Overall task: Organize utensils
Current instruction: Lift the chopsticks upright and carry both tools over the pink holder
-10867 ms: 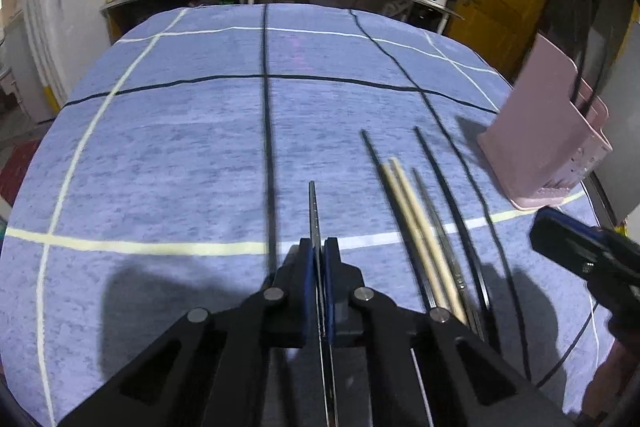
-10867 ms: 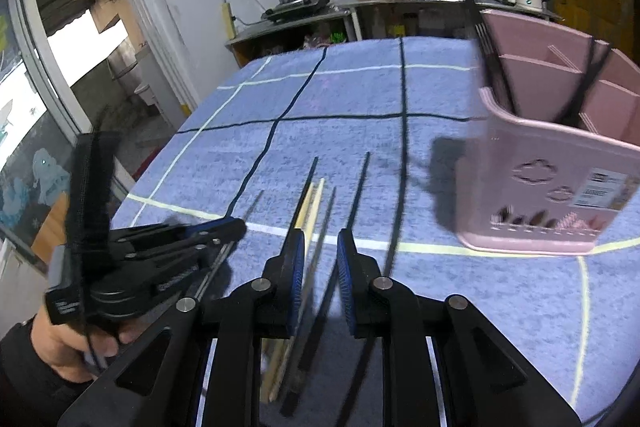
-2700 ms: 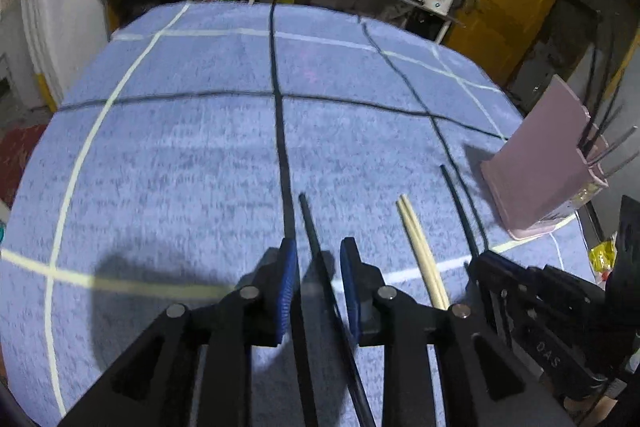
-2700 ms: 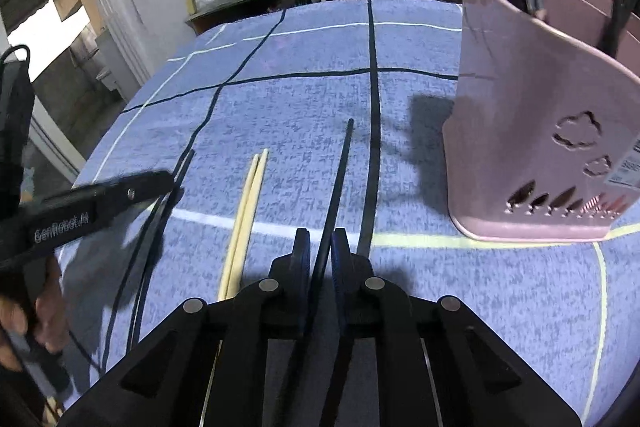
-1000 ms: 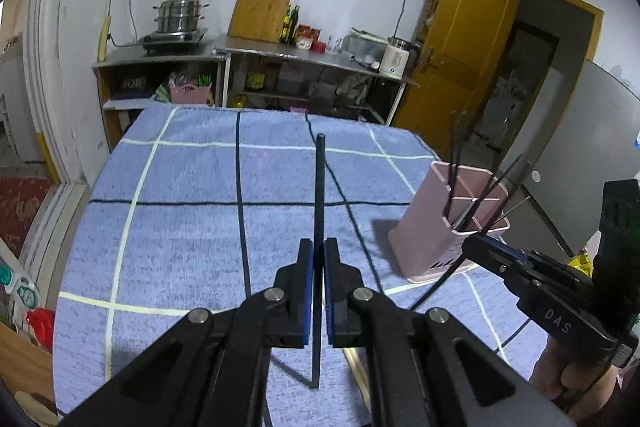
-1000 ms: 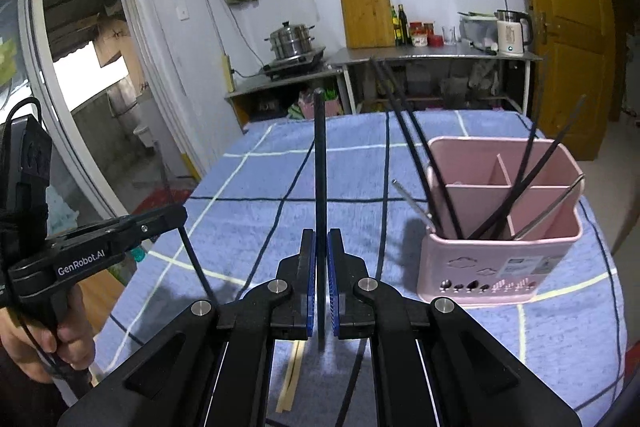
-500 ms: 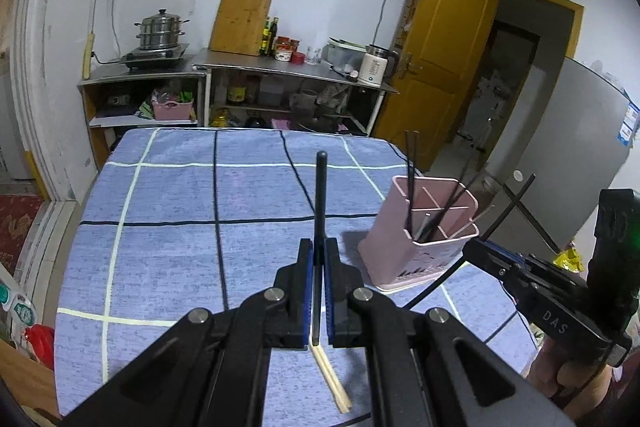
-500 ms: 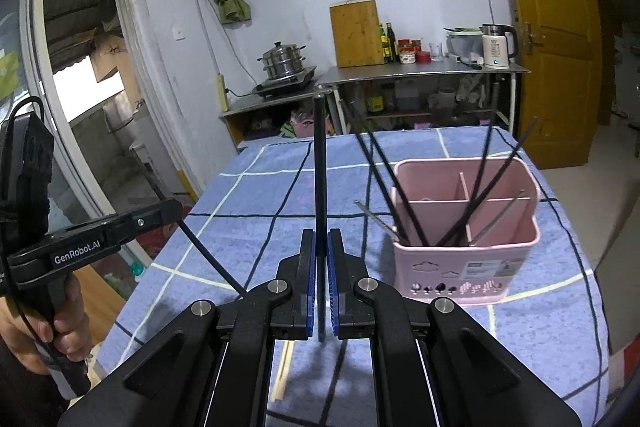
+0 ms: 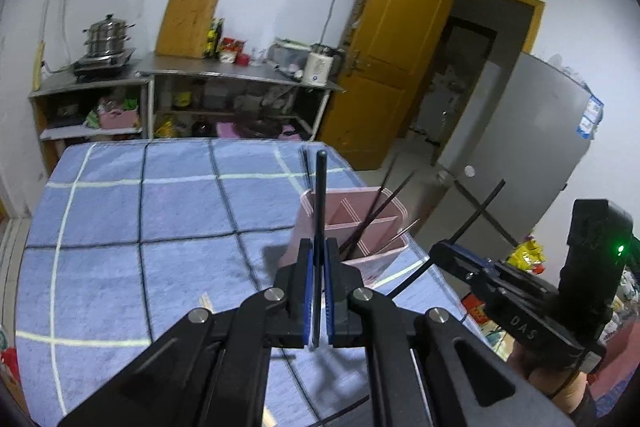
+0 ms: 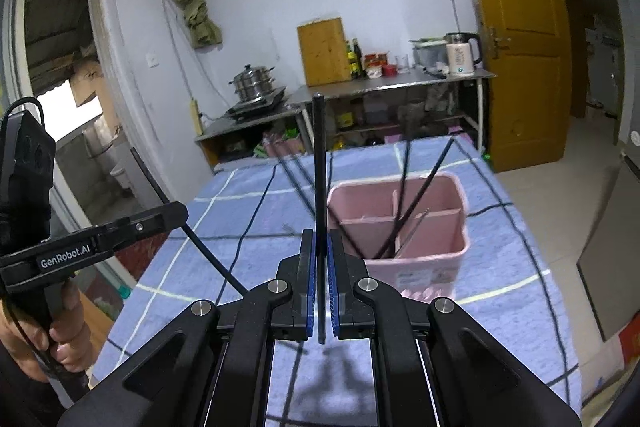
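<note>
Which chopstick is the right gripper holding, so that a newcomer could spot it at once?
Start at the table with the blue checked cloth, then the pink holder standing on it. Left of the holder in the right wrist view, the right gripper is shut on one black chopstick; unlike the slanting sticks inside the holder, it stands upright.

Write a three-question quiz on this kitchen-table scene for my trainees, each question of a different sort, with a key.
1. True or false: each gripper is shut on a black chopstick.
2. What colour is the holder on the table?
3. The pale chopsticks are: A) in the holder, B) lying on the table, C) in the right gripper.

Key
1. True: the left gripper clamps the left chopstick, and the right gripper clamps the right chopstick.
2. Pink.
3. B.
</note>
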Tool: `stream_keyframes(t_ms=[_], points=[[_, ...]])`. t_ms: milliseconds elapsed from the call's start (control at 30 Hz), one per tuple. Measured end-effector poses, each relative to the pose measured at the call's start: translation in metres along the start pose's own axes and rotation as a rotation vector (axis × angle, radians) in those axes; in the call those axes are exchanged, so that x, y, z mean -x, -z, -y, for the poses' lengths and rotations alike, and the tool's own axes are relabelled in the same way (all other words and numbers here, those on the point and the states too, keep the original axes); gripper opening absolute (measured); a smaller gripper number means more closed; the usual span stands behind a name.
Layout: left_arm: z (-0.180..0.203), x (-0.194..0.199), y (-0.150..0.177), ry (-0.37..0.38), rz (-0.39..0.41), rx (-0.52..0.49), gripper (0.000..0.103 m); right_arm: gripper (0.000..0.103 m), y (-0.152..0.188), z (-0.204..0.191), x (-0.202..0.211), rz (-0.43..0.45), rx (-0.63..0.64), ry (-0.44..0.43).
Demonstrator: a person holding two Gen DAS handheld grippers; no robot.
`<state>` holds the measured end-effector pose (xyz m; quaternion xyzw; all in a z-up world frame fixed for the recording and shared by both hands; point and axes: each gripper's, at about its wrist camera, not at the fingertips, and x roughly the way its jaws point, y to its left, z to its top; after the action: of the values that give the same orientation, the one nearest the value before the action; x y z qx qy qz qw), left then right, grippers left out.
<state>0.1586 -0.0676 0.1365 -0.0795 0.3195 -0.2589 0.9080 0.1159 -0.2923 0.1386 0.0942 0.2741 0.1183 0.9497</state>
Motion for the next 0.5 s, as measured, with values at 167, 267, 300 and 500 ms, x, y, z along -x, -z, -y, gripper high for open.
stream_keyframes(t_ms=[167,267,300,500], points=[[0.020,0.001,-0.031,0.040,0.054,-0.026,0.005,0.006,-0.025,0.009,0.013,0.066,0.000,0.014],[0.027,-0.003,-0.048,0.048,0.076,-0.039,0.005,0.006,-0.040,0.014,0.016,0.099,-0.002,0.023],[0.029,-0.005,-0.052,0.050,0.080,-0.043,0.005,0.006,-0.043,0.015,0.017,0.107,-0.001,0.024],[0.029,-0.020,-0.069,0.037,0.092,-0.057,0.005,0.006,-0.057,0.022,0.006,0.123,0.005,0.043]])
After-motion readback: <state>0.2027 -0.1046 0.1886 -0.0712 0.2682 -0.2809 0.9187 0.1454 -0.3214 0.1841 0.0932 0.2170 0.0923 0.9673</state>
